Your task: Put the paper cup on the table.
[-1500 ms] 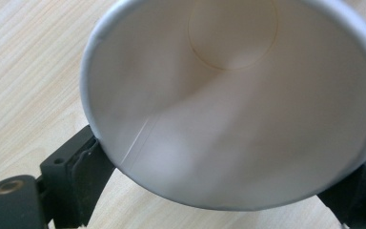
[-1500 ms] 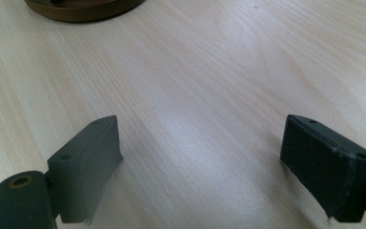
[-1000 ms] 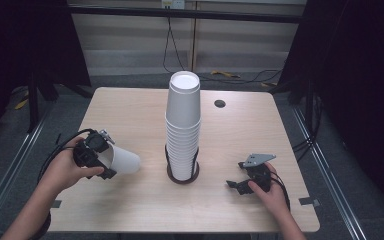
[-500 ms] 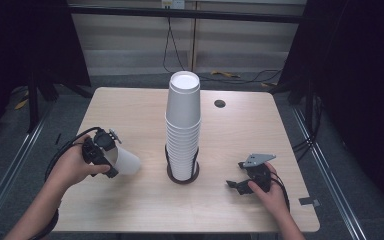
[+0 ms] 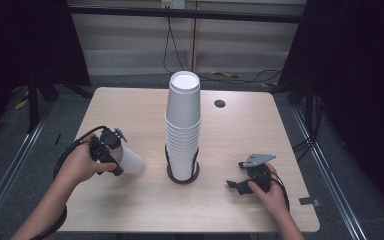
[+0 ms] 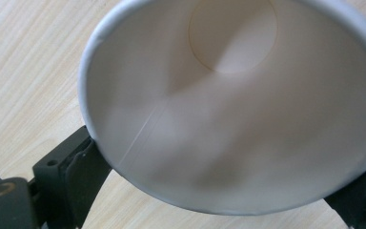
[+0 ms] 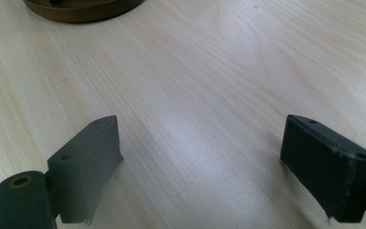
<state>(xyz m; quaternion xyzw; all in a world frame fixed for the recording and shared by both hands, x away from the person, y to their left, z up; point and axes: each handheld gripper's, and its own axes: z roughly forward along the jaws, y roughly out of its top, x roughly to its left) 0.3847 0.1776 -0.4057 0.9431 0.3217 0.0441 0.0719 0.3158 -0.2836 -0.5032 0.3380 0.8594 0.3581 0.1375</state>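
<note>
My left gripper (image 5: 119, 158) grips a white paper cup (image 5: 131, 161) by its rim, low over the table's left side. The cup lies on its side with its base toward the stack. In the left gripper view the cup's open mouth (image 6: 228, 109) sits between the jaws, which touch the rim on both sides. They have just been opening, with the cup still between them. A tall stack of white cups (image 5: 182, 120) stands mouth-down in a dark ring holder (image 5: 182, 177) at the table's middle. My right gripper (image 5: 236, 174) rests open on the table at the right, nothing between its fingers (image 7: 83, 162).
The wooden table (image 5: 130, 107) has a small dark round hole (image 5: 220, 103) behind the stack. The holder's brown rim (image 7: 83, 7) lies just beyond the right gripper. Cables trail from both grippers. Dark floor and metal rails surround the table.
The left hand has shifted a little to the right, toward the stack, and lowered slightly with the cup. The right hand has stayed still.
</note>
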